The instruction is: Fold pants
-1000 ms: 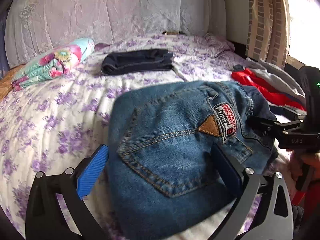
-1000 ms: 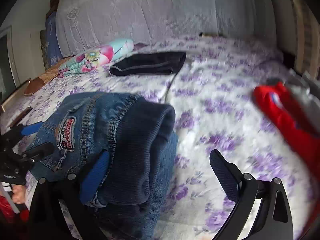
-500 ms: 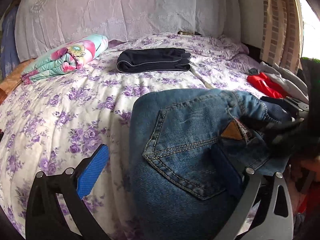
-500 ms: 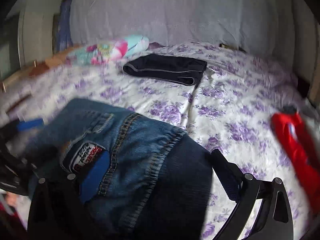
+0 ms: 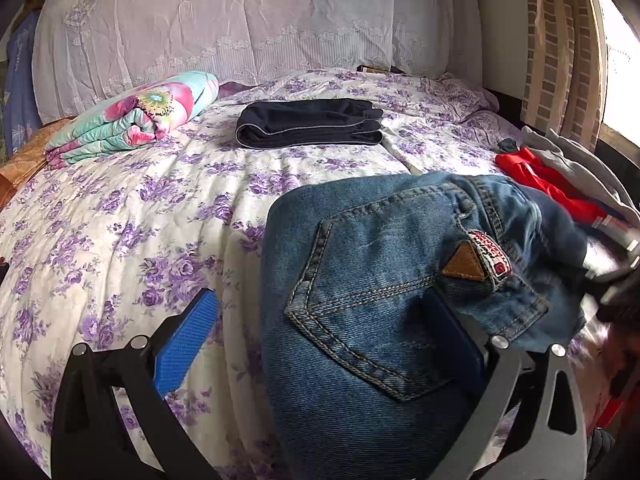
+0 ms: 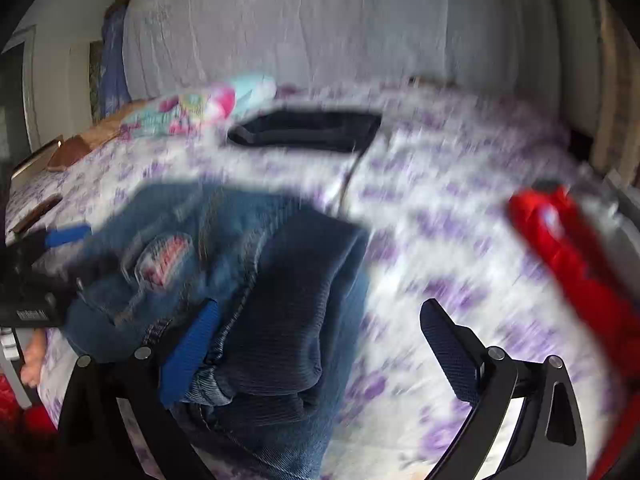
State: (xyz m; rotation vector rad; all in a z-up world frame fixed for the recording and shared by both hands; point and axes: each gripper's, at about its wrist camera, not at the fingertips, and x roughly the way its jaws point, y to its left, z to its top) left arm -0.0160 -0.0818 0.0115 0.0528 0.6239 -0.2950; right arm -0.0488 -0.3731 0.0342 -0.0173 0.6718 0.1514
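Close up, folded blue denim jeans [image 5: 372,320] lie on the purple-flowered bed [image 5: 120,240]. Both grippers, left [image 5: 328,344] and right [image 6: 320,352], have wide-open jaws straddling the bundle's edges, probably to square it.

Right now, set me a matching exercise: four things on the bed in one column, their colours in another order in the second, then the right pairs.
Things:
1. jeans
2. folded trousers
3. rolled blanket
4. bedsheet

Colours:
A. white with purple flowers
B. dark navy
C. faded blue denim
D. turquoise with pink flowers

Pairs: 1-C, 2-B, 3-D, 4-A
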